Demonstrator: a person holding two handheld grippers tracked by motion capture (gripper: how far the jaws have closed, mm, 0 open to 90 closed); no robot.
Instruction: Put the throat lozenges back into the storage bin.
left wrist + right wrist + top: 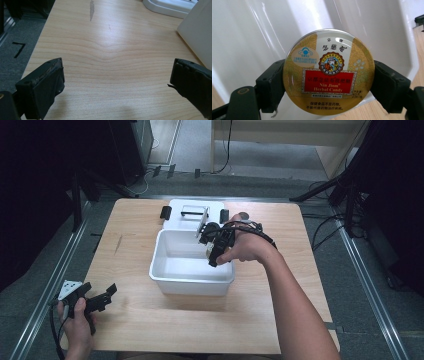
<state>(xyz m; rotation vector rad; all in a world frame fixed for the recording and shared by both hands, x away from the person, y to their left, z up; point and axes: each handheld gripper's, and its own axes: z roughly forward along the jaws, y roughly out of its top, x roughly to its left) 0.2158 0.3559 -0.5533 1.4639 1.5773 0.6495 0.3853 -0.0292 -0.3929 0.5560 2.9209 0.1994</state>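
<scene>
1. Right gripper, held in the right hand, hangs over the right part of the white bin, pointing down into it.
2. Its jaws are clamped on a round tin, one jaw on each side of the tin's edge.
3. Tin: gold lid, red band reading "Nin Jiom Herbal Candy", a round emblem above the band, a pale blue sticker upper left. Flat face turned to the camera in the right gripper view.
4. In that view the bin's white inner walls sit behind the tin; a strip of table shows at the right edge.
5. In the high view the tin is a small pale spot at the jaws, above the bin's inside. Whether it touches the bin floor: cannot tell.
6. Bin stands mid-table, open top.
7. White lid lies flat just behind the bin, touching or nearly so, black clips at both ends.
8. Left gripper sits at the table's near left corner in the left hand, well apart from the bin.
9. Its jaws stand wide apart, nothing between them, bare wood below in the left gripper view.
10. Bin's wall shows at the right edge of that view, lid's corner at top right.
</scene>
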